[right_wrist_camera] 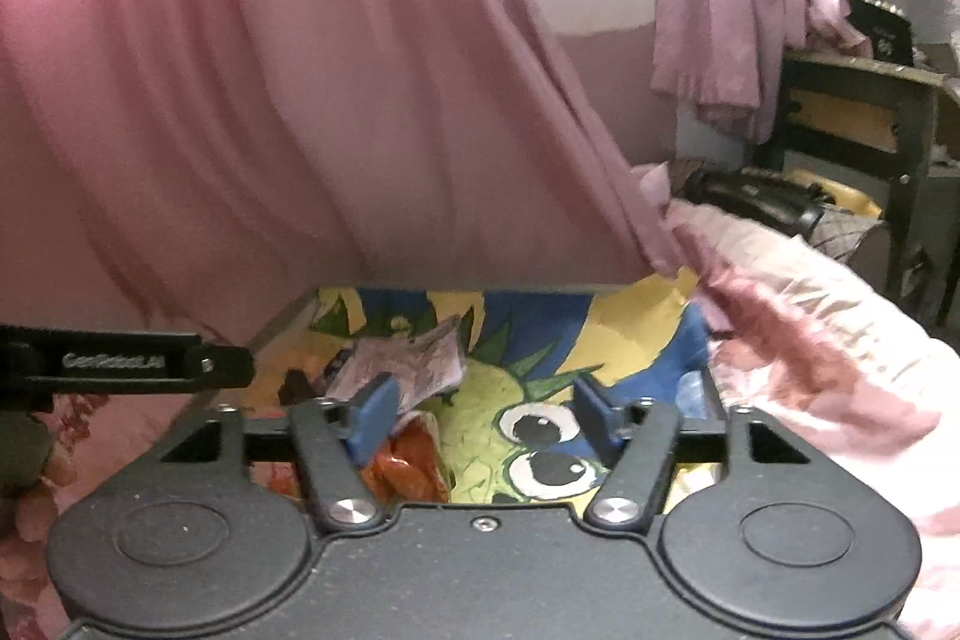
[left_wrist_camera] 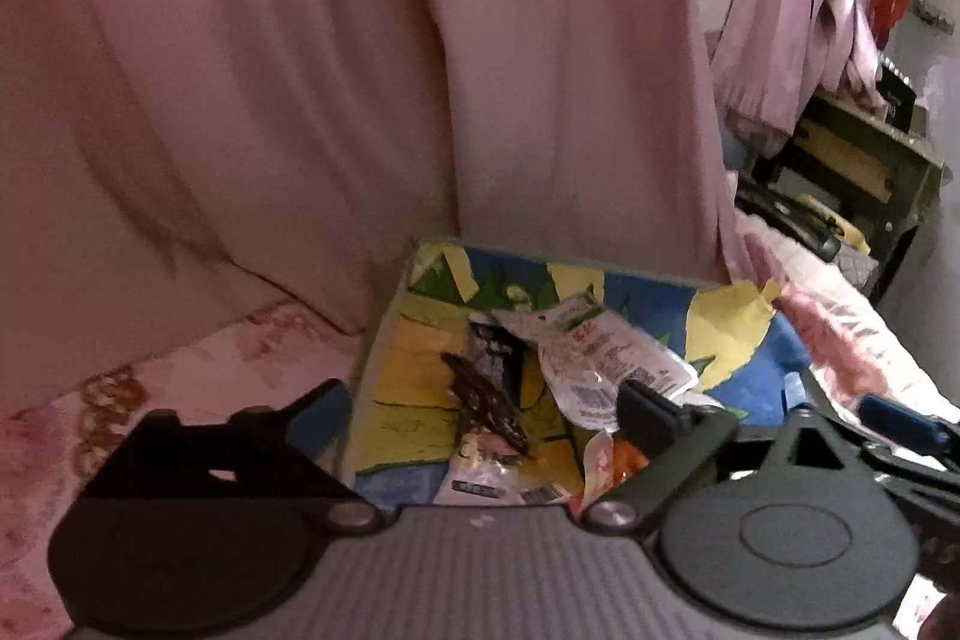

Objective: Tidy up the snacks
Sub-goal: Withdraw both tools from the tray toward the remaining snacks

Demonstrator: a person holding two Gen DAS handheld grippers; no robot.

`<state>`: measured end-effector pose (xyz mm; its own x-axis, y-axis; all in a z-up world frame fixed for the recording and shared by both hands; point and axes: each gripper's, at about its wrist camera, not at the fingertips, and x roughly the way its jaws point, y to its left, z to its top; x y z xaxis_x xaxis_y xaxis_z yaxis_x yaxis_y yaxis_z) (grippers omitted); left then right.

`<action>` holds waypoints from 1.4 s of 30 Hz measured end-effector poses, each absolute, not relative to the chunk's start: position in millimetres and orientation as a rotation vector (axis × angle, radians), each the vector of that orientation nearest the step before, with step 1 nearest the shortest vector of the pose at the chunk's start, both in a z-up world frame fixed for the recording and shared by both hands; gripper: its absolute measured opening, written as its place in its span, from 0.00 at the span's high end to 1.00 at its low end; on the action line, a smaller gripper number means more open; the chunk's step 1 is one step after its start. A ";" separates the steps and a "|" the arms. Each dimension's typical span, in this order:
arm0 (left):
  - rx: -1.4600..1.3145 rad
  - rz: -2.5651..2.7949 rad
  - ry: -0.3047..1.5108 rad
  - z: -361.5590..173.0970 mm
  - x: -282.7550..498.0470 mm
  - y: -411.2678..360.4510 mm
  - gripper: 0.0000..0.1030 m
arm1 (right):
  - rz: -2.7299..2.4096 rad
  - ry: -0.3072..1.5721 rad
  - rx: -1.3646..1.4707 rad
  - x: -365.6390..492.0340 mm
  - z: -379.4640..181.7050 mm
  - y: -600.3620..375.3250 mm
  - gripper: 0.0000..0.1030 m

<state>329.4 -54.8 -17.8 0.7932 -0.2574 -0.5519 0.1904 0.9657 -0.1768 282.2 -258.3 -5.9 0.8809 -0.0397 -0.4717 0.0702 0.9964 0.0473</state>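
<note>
On the bed, a cartoon-printed box [left_wrist_camera: 726, 328] already holds several snack packets: a white packet [left_wrist_camera: 600, 358], a dark packet [left_wrist_camera: 486, 394] and an orange packet [right_wrist_camera: 414, 466] lie loosely piled inside, so most of the gathering looks done. The left gripper [left_wrist_camera: 480, 412] and right gripper [right_wrist_camera: 480, 412] both hover over the box with jaws wide and nothing held. Whether any snacks remain outside cannot be told, though tidying the pile probably remains.
</note>
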 end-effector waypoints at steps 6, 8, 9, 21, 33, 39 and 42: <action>-0.144 -0.198 0.521 10.1 292.1 -44.0 0.00 | -0.044 0.384 0.070 237.7 22.5 -261.5 0.03; -0.154 -0.195 0.486 18.2 275.9 -41.3 0.00 | -0.039 0.345 0.045 220.8 30.3 -259.0 0.01; -0.153 -0.193 0.468 21.2 267.4 -40.0 0.00 | -0.036 0.328 0.033 212.7 34.0 -257.8 0.01; -0.076 -0.126 0.385 30.3 169.5 -19.4 0.00 | -0.052 0.270 0.042 119.8 54.5 -256.9 0.01; -0.025 -0.150 0.448 16.8 115.5 -17.6 0.00 | -0.104 0.398 0.099 66.9 46.3 -262.2 0.01; 0.033 -0.161 0.475 11.1 99.2 -24.9 0.00 | -0.115 0.467 0.088 57.7 38.3 -257.7 0.01; 0.060 -0.161 0.507 4.8 95.6 -28.4 0.00 | -0.133 0.550 0.089 58.1 30.4 -257.2 0.01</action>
